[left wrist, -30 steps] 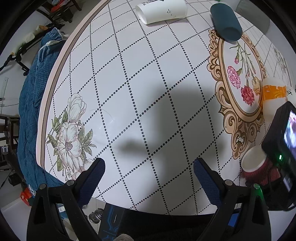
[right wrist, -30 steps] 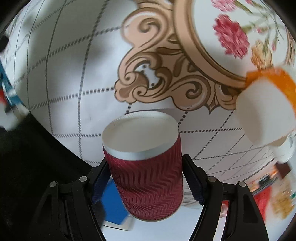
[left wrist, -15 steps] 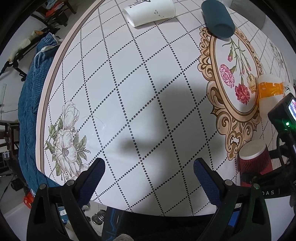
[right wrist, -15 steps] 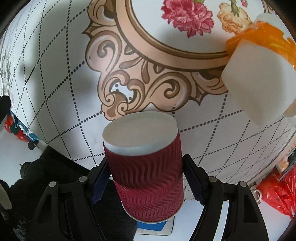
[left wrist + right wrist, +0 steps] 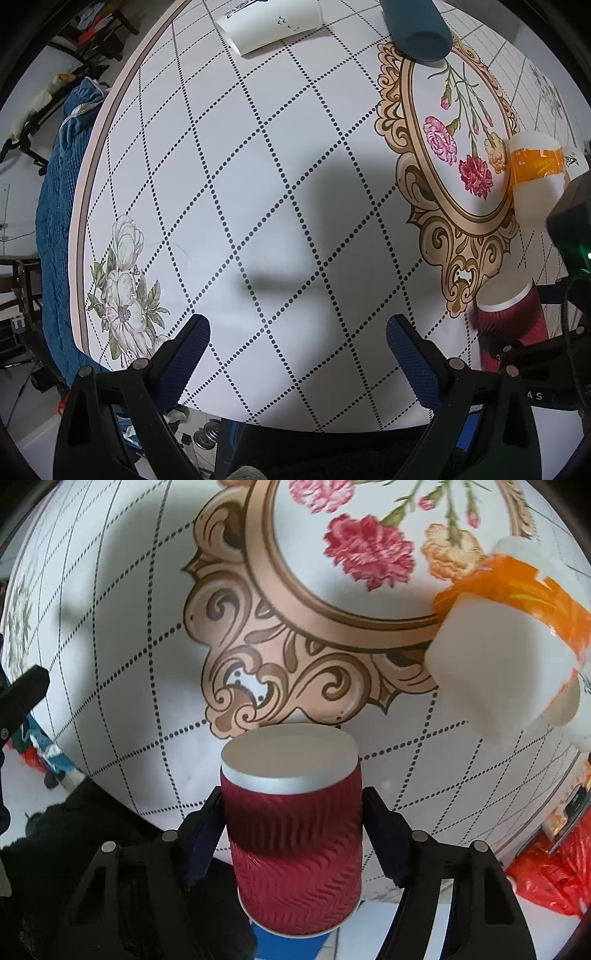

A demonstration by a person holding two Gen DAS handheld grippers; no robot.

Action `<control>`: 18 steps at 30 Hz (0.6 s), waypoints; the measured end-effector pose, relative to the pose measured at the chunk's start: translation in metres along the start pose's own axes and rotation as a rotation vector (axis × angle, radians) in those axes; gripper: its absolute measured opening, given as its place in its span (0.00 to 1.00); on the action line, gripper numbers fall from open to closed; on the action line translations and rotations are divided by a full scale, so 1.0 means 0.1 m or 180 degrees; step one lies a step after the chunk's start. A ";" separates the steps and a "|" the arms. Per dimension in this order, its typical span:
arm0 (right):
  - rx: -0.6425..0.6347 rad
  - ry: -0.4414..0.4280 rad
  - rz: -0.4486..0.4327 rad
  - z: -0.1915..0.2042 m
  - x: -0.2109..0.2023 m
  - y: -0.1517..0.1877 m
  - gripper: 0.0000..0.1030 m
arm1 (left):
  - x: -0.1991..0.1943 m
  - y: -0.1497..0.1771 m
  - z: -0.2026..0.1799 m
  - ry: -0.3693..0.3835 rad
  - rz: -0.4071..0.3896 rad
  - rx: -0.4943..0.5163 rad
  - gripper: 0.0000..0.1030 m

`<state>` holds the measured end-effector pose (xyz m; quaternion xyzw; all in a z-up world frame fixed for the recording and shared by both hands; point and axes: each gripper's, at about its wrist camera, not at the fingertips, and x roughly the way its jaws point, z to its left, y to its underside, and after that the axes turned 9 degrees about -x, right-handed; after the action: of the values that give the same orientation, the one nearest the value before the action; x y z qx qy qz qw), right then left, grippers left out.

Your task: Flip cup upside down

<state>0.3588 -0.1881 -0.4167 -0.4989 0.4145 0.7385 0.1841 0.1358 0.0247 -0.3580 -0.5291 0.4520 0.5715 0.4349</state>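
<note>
My right gripper (image 5: 291, 823) is shut on a dark red ribbed paper cup (image 5: 295, 853). The cup's flat white base points away from me toward the table, and its wider rim is nearest the camera. The cup is held above the table's near right edge. It also shows in the left wrist view (image 5: 511, 317), at the far right beside the right gripper's black body. My left gripper (image 5: 297, 349) is open and empty above the patterned tablecloth (image 5: 258, 184).
A white cup with an orange band (image 5: 506, 657) stands close to the right of the held cup, also in the left wrist view (image 5: 535, 177). A white cup (image 5: 271, 24) and a dark teal cup (image 5: 419, 29) lie at the far side. A blue-covered chair (image 5: 59, 221) stands left.
The red cup stays gripped. The right gripper has shifted over the table near the ornate frame corner. The left gripper has barely moved.
</note>
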 end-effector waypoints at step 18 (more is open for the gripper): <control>0.1012 -0.0143 -0.2031 -0.54 -0.81 0.75 0.71 | -0.10 -0.30 0.01 -0.0006 0.0008 -0.0040 0.95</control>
<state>0.3742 -0.2632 -0.3211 -0.5520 0.3434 0.5809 0.4898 0.1652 0.0316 -0.3494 -0.5307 0.4486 0.5754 0.4313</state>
